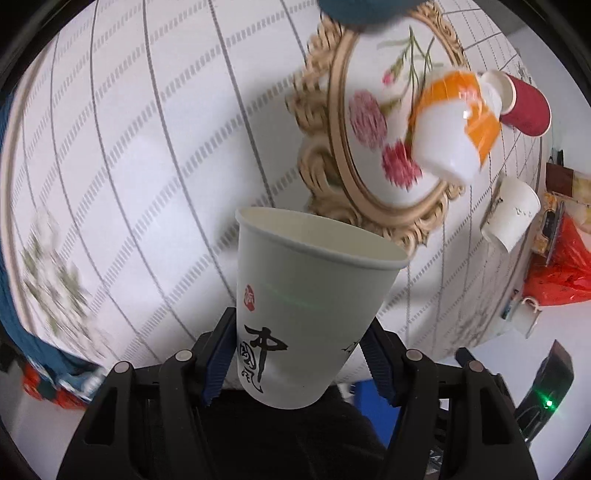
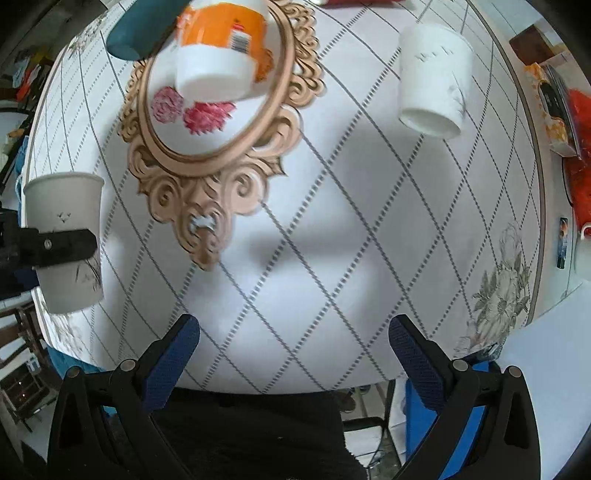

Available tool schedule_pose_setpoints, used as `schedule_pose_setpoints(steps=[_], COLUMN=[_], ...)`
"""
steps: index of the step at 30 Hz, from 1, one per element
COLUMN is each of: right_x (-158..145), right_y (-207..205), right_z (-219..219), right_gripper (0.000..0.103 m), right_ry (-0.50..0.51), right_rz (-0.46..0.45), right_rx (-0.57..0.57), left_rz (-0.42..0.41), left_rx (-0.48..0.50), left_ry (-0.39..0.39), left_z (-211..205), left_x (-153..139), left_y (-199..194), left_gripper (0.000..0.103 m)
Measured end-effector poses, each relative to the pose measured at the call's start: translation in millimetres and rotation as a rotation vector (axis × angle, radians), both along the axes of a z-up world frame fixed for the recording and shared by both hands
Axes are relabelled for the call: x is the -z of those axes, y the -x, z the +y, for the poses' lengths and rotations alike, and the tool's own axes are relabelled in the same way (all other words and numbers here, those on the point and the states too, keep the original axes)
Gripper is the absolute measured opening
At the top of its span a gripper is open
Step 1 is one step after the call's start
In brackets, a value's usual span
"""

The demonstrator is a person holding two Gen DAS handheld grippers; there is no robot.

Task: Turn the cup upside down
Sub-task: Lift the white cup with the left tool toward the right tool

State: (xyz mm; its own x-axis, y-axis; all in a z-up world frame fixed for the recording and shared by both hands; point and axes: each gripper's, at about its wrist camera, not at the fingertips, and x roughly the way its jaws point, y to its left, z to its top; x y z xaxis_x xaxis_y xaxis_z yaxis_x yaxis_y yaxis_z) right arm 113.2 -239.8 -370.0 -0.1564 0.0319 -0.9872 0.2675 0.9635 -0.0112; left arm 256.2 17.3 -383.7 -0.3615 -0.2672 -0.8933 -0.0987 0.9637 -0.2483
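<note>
My left gripper (image 1: 297,338) is shut on a white paper cup (image 1: 310,295) with black calligraphy and a red seal, held above the table with its open mouth facing up and away. The same cup (image 2: 64,236) and left gripper show at the left edge of the right wrist view. My right gripper (image 2: 293,332) is open and empty above the table's near edge.
An ornate gold-framed tray (image 2: 207,155) with painted flowers holds an upside-down orange-and-white cup (image 2: 218,48). Another white paper cup (image 2: 434,77) stands upside down at the right. A red cup (image 1: 524,107) lies beyond the tray. A teal object (image 2: 138,33) sits at the far left. Red bags (image 1: 561,269) lie past the table's right edge.
</note>
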Motion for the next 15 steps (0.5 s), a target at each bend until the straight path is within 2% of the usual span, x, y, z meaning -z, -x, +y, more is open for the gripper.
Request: schedule_pose_setpoints(steps=[7,15], right_x=[9,18], right_y=[32,55], right_z=[-15,-38], right_gripper=[0.103,0.103], right_ry=[0.019,0.039], right_rz=[0.02,0.038], right_rx=[-0.031,-0.035], left_rz=[0.043,0.012], left_rx=[-0.082,-0.06], left_ry=[0.051,0.006], left_z=[-21,-53], left_x=[18,38], left_y=[24,39], left_gripper=[0.062,0.062])
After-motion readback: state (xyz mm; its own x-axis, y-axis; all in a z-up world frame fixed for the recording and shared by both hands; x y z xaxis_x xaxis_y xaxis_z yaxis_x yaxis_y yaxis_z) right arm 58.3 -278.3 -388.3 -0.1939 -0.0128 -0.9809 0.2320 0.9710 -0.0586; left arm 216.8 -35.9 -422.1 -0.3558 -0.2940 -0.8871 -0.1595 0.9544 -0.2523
